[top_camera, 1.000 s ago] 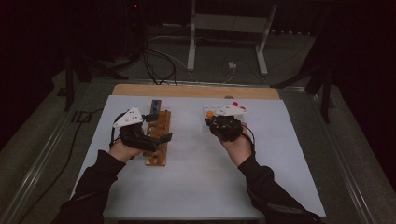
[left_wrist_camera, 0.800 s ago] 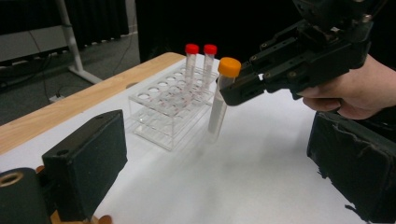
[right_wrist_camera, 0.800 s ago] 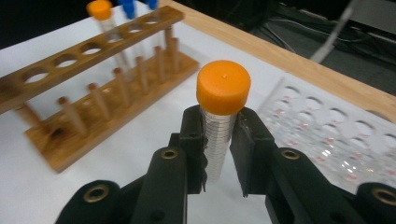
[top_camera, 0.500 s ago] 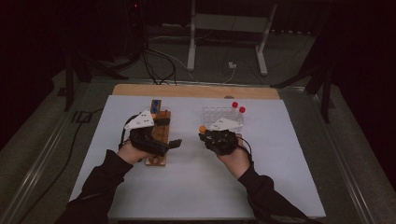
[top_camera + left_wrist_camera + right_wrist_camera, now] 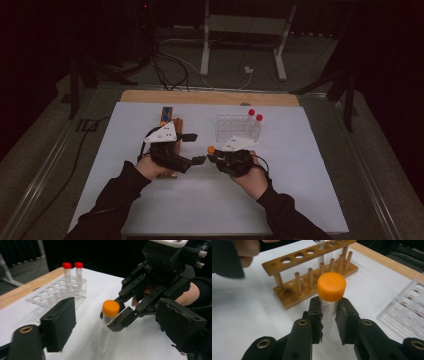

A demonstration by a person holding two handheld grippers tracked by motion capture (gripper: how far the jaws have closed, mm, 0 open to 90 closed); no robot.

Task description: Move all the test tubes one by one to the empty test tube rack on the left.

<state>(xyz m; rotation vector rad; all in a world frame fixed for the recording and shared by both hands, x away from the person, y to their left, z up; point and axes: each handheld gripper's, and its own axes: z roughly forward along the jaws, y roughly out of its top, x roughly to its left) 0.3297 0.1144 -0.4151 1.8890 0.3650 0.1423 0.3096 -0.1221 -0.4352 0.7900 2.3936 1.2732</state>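
Two grippers have been brought together at the frame's centre. An orange-capped tube (image 5: pixel 330 300) is held upright by the right gripper (image 5: pixel 220 156); the left gripper (image 5: pixel 192 148), jaws just narrowing yet untouching, flanks it for a likely handover.

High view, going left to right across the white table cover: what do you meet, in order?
Wooden rack → left gripper → orange-capped tube held by the right gripper → clear rack → two red-capped tubes at that rack's right end.
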